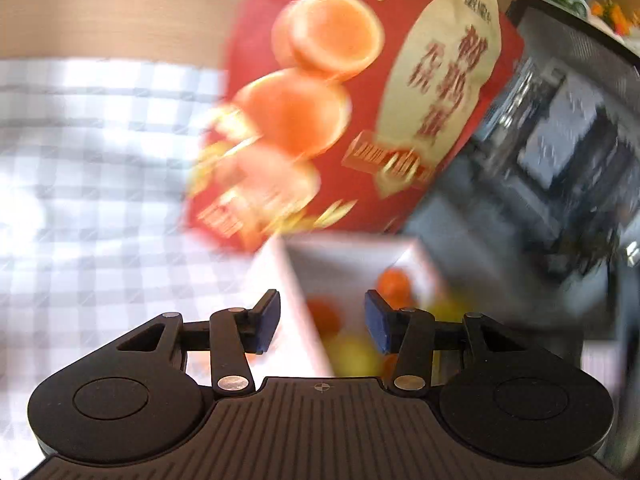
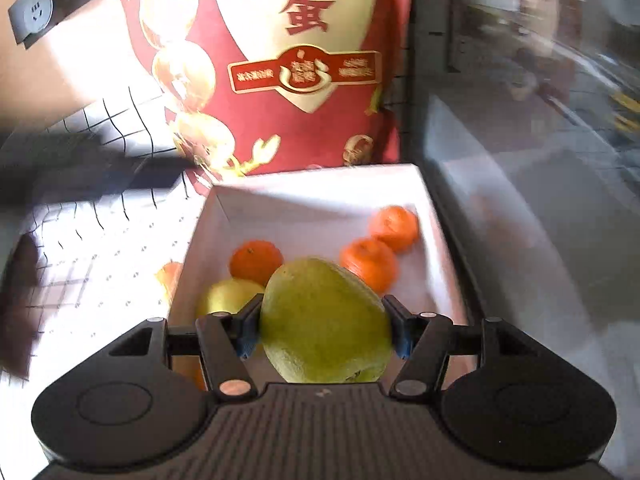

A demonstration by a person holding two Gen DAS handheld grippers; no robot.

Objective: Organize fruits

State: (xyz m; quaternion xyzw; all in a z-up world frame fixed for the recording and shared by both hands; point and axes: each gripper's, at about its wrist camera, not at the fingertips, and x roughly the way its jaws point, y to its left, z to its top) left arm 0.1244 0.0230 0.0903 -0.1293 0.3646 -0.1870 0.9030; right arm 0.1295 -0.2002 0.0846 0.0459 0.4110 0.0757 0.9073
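My right gripper (image 2: 322,326) is shut on a large green mango-like fruit (image 2: 326,320) and holds it over the near end of a white box (image 2: 320,184). In the box lie three oranges (image 2: 256,260) (image 2: 370,264) (image 2: 394,226) and a yellow fruit (image 2: 228,296). My left gripper (image 1: 322,322) is open and empty, hovering over the left wall of the same white box (image 1: 304,296), with orange (image 1: 394,282) and yellow fruit (image 1: 354,354) blurred below.
A tall red snack bag (image 2: 276,64) (image 1: 344,92) stands just behind the box. A checked cloth (image 1: 100,180) covers the table. A dark cabinet (image 1: 560,152) is at the right. A wall socket (image 2: 36,14) is at far left.
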